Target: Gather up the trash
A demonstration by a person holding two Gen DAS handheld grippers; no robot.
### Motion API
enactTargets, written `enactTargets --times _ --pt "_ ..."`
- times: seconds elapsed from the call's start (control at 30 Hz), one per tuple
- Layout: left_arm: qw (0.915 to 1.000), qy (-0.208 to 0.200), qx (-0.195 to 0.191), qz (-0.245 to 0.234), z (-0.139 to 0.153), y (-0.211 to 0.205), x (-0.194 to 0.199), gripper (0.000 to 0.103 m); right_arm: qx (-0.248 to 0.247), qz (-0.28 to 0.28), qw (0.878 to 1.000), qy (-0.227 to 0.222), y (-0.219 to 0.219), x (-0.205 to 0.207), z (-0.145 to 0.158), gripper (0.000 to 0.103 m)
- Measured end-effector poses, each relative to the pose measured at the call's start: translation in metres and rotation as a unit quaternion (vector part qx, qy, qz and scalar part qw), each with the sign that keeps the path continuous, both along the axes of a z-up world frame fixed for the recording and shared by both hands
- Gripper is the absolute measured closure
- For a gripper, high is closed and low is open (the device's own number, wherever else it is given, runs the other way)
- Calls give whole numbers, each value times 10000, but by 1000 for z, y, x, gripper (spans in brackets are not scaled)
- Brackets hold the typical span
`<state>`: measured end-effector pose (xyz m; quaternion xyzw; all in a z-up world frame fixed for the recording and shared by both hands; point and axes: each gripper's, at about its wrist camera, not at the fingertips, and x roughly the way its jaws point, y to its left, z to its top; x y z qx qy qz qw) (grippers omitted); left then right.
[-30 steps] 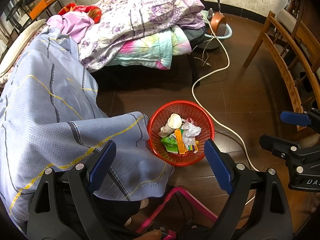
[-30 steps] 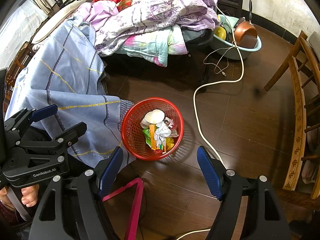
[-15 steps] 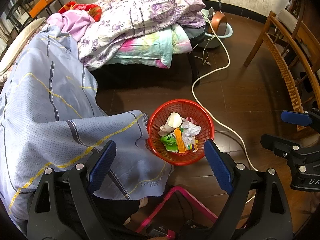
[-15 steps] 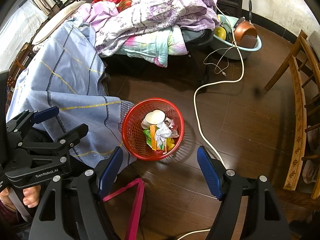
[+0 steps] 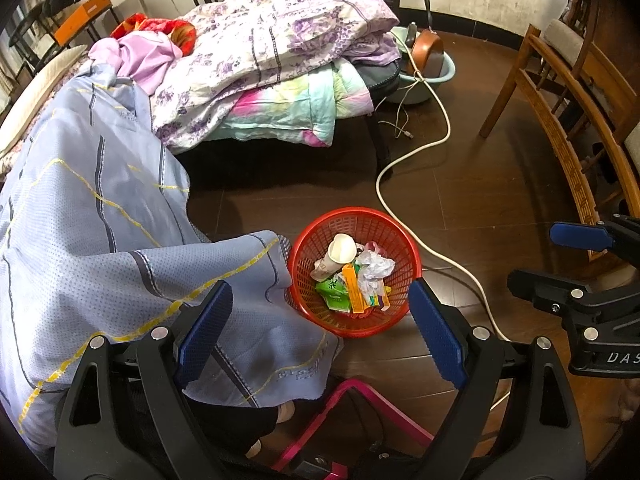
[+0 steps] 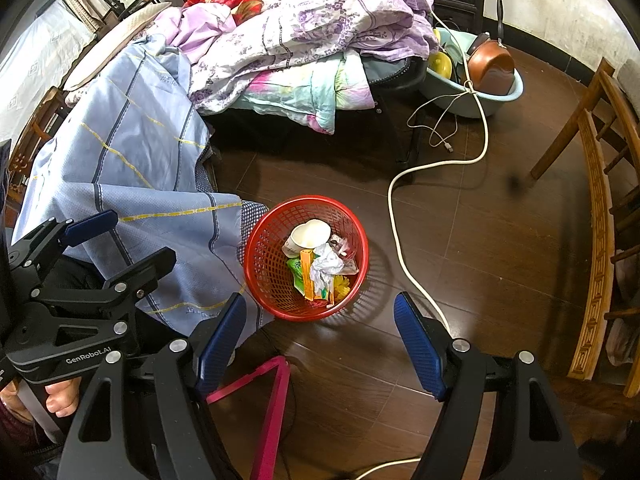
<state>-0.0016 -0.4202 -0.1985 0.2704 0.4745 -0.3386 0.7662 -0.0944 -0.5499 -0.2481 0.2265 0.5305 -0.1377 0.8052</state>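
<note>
A red mesh basket [image 5: 394, 224] [image 6: 264, 264] stands on the dark wooden floor beside a hanging blue sheet. Inside it lie a white paper cup [image 5: 340, 249] [image 6: 309, 234], a crumpled white wrapper [image 5: 374, 266] [image 6: 326, 266], a green packet [image 5: 334, 292] and an orange stick [image 5: 354, 288]. My left gripper [image 5: 320, 326] hovers above the basket's near side, open, with nothing between its blue pads. My right gripper [image 6: 320, 336] hangs open and empty just in front of the basket. Each gripper shows at the edge of the other's view.
A blue sheet [image 5: 88, 216] drapes over a bed on the left, with piled quilts [image 5: 280, 40] behind. A white cable [image 5: 404, 164] snakes across the floor right of the basket. A wooden chair [image 5: 572, 120] stands right, a blue basin [image 6: 472, 92] at the back, a pink frame [image 6: 272, 392] below.
</note>
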Motion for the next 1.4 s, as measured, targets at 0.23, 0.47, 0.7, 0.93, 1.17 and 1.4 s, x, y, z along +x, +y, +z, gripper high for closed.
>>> enactTargets --times 0.23,0.47,0.7,0.93,1.17,1.4 --pt "10000 22 11 4 -2 1 0 17 7 -4 10000 -4 0 0 0 28" --pt "10000 27 15 5 -2 1 0 17 10 1 10000 -3 -1 0 0 28" --pt "10000 33 28 1 -3 1 0 17 12 3 10000 1 -1 0 0 28" --pt "10000 33 35 -1 -3 1 0 17 9 6 10000 -3 -1 0 0 28" --pt "10000 33 39 -3 -3 1 0 17 12 9 10000 -10 -2 0 0 28" --pt "10000 41 35 -18 -4 0 -1 17 1 12 10000 -32 -1 1 1 28"
